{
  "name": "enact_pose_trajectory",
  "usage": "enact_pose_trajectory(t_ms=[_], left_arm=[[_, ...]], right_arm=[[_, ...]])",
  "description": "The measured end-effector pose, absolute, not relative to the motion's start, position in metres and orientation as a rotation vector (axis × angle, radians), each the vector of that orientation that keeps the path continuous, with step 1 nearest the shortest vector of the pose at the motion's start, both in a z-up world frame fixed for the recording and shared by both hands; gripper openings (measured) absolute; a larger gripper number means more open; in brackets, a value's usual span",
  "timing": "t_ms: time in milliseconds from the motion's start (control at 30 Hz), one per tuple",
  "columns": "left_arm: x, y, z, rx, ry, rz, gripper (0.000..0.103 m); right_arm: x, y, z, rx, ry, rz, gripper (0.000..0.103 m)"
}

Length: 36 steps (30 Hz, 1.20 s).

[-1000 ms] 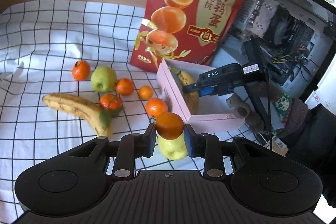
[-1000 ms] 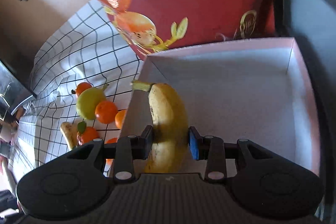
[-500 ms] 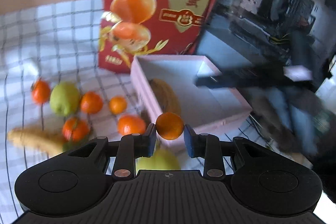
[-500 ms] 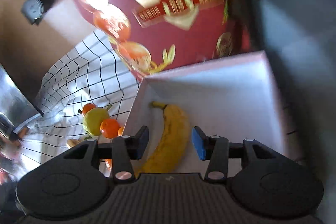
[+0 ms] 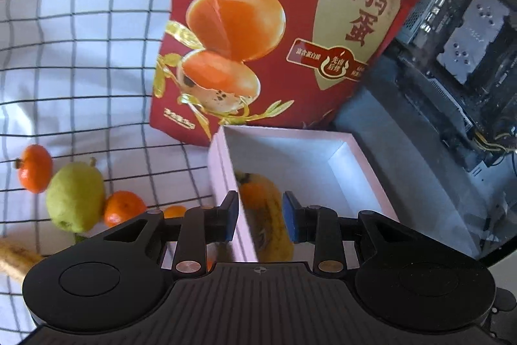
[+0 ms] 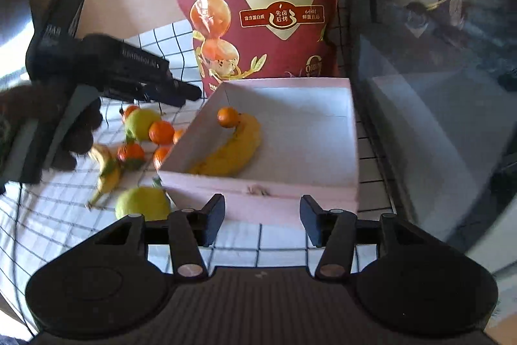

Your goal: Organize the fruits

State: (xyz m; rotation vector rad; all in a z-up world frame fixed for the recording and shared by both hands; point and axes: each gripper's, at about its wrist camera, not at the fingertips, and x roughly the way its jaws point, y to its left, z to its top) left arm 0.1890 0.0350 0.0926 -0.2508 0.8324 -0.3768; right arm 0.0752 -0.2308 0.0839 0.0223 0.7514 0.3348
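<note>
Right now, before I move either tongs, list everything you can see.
box: one, pink, on the cloth before the bag
banana in box: one, yellow
orange in box: one, by the banana's tip
oranges on cloth: five, left of the box
green fruit: two, pear-like, left of the box
banana on cloth: one, yellow-brown, among the oranges
bag: one, red, upright behind the box
cloth: one, white with black grid
computer case: one, dark, right of the box
left tongs: black, open, empty
right tongs: black, opening, nothing between
</note>
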Motion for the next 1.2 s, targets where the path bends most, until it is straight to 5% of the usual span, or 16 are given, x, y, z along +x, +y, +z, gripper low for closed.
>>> enact_pose_trajectory(t_ms=[633, 1200], left_arm=[[0.052, 0.12, 0.056, -0.41, 0.815, -0.158, 0.033], [0.026, 0.142, 0.057, -0.455, 0.786, -0.126, 0.033]], right_arm=[[0.07, -0.135, 0.073, -0.022, 0.754, 0.587, 0.052], [0.035, -0.068, 0.055, -0.231, 0.696, 0.802, 0.048]])
